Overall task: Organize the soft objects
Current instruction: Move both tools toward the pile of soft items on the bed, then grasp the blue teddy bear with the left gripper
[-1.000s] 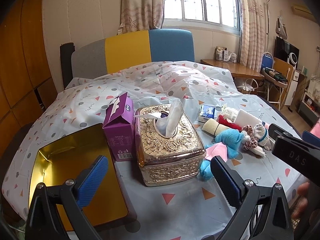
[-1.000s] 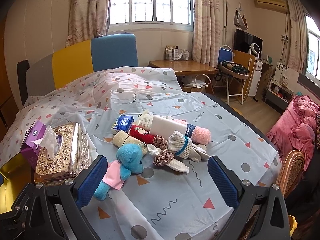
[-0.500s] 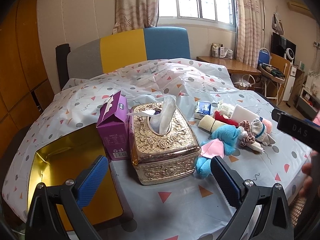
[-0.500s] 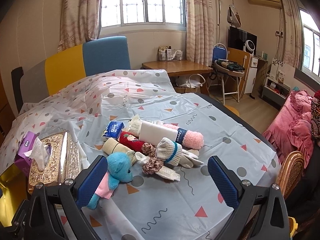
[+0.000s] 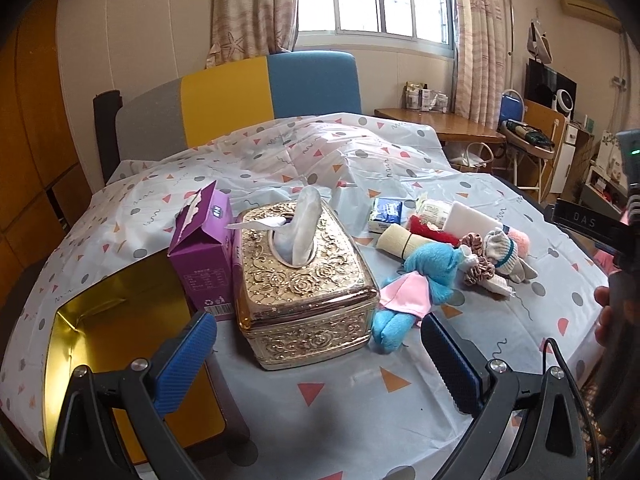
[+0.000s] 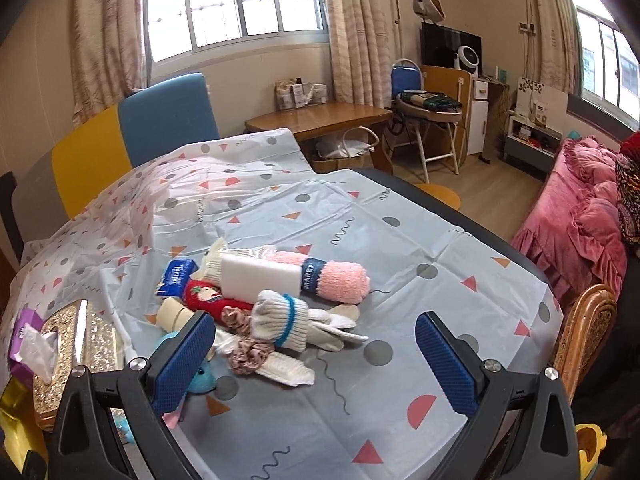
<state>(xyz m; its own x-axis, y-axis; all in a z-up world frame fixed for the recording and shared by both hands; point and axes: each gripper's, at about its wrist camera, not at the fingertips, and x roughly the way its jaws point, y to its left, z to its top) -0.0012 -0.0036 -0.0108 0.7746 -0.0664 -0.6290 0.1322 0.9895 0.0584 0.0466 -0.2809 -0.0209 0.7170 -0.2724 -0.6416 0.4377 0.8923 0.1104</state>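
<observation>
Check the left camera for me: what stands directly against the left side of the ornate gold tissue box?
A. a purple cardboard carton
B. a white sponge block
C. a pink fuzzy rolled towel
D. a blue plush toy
A: the purple cardboard carton stands upright right beside the ornate gold tissue box on its left, while the soft pile lies on the box's other side.

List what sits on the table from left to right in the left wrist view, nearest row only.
gold tray → purple carton → gold tissue box → blue plush toy → white knit glove
</observation>
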